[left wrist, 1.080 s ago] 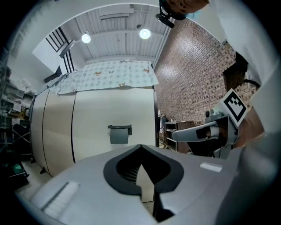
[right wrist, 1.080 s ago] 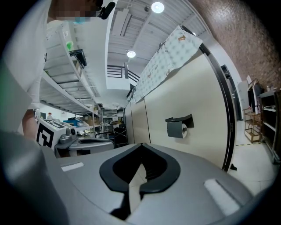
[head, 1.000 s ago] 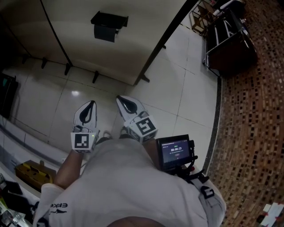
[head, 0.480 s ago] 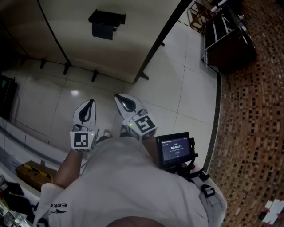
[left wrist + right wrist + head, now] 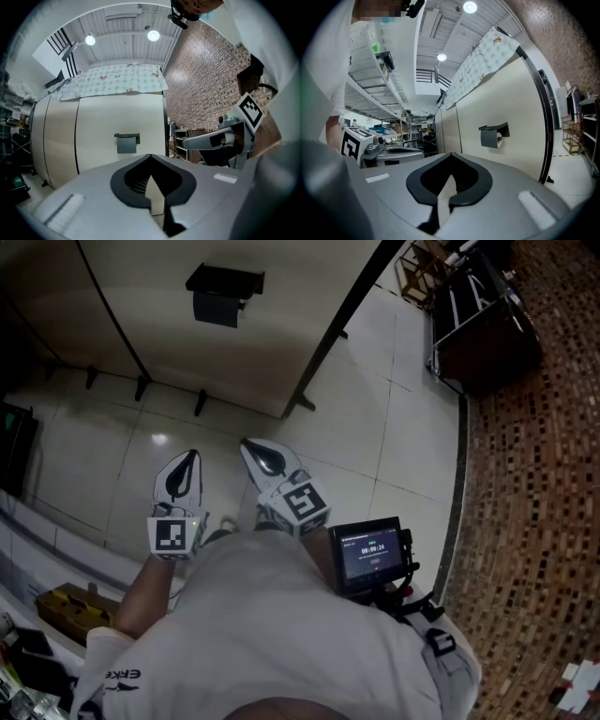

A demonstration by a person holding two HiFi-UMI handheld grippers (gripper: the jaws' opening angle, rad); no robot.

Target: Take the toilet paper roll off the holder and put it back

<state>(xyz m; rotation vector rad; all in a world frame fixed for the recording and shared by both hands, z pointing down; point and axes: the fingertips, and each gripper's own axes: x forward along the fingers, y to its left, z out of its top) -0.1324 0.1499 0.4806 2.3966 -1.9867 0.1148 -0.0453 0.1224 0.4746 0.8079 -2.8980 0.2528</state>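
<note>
A black toilet paper holder (image 5: 223, 294) hangs on the cream partition wall ahead, well beyond both grippers. In the right gripper view the holder (image 5: 493, 136) has a dark flap over the roll, and only the roll's white end (image 5: 498, 139) shows at its right side. The left gripper view shows the holder (image 5: 126, 142) front on, with the roll hidden. My left gripper (image 5: 194, 456) and right gripper (image 5: 247, 444) are held side by side in front of my body. Both are shut with nothing in them.
White tiled floor lies between me and the partition, whose black feet (image 5: 201, 403) stand on it. A dark metal rack (image 5: 483, 324) is at the upper right beside brick-patterned flooring (image 5: 534, 521). A small screen (image 5: 372, 559) hangs at my waist. Shelving (image 5: 389, 126) stands to the left.
</note>
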